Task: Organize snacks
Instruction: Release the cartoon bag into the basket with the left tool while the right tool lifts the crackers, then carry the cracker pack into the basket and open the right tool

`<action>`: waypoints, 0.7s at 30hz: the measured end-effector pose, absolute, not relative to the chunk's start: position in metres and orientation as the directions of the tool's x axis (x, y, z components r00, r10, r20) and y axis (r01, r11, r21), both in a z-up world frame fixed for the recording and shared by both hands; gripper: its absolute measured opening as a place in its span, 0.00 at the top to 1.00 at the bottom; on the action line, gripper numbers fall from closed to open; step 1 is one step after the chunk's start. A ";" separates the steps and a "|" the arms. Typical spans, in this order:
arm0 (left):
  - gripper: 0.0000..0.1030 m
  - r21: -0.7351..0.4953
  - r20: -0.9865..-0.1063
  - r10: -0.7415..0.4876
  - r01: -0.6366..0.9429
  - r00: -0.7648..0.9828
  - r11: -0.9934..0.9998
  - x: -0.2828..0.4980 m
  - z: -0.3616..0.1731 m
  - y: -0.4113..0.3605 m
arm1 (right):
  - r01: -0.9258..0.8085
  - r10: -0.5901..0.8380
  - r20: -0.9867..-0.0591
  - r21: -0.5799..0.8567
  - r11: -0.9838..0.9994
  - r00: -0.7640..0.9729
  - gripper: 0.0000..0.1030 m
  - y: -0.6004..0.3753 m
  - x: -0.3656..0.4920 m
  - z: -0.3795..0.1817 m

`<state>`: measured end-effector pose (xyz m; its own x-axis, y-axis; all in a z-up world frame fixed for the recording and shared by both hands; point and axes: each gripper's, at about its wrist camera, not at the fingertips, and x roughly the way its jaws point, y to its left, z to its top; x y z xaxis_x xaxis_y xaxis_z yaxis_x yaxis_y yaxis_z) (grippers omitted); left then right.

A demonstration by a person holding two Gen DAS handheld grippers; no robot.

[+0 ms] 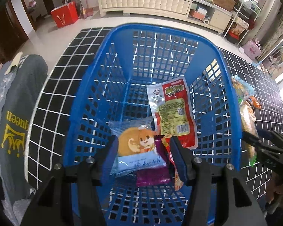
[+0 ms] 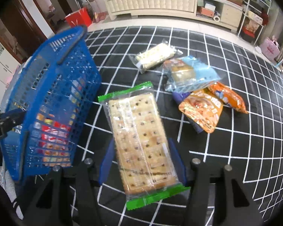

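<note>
Snacks are split between a blue basket [image 1: 111,86] and the black, white-gridded table [image 2: 235,150]. A long cracker pack [image 2: 139,137] — clear film with green crimped ends — sits clamped across its width in the right gripper [image 2: 142,162], held clear of the table, its long axis running away from the camera and leaning slightly left, the near green end at the bottom. Pale, dotted crackers show through the wrap. Inside the basket, the left gripper [image 1: 143,158] has its jaws part-way apart around a light-blue pack with a cartoon squirrel [image 1: 135,148]; whether the pads press on it cannot be told. A purple packet [image 1: 152,177] lies under it, partly covered, and a red-and-white pouch [image 1: 171,111] rests on the basket floor, its long axis pointing away. Beyond the cracker pack, well apart on the table, lie a clear wafer pack [image 2: 154,56], a pale-blue bread pack [image 2: 190,75], an orange pouch [image 2: 201,109] and an orange bag [image 2: 228,98]. The basket's contents blur in the right wrist view — the near wall of the basket is cut off by the left gripper's frame.
</note>
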<state>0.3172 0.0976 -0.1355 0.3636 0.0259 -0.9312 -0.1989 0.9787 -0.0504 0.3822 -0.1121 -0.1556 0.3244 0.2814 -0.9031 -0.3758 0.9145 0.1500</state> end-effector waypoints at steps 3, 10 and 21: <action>0.48 -0.066 -0.920 0.019 -0.202 0.392 0.977 0.309 -0.121 0.100 | -0.376 0.295 -0.890 0.157 0.913 0.347 0.40 -0.113 0.374 -0.139; 0.48 -0.093 -0.888 0.006 -0.194 0.459 0.977 0.282 -0.084 0.105 | -0.391 0.323 -0.853 0.156 0.907 0.409 0.40 -0.109 0.353 -0.094; 0.48 -0.130 -0.850 0.011 -0.230 0.526 0.965 0.255 -0.053 0.150 | -0.485 0.360 -0.801 0.101 0.869 0.478 0.40 -0.051 0.337 -0.037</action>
<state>0.2545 0.1499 -0.0532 0.5262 0.0108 -0.8503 -0.2296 0.9646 -0.1298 0.3372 -0.0511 -0.0367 0.4784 0.3601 -0.8009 -0.4850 0.8687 0.1009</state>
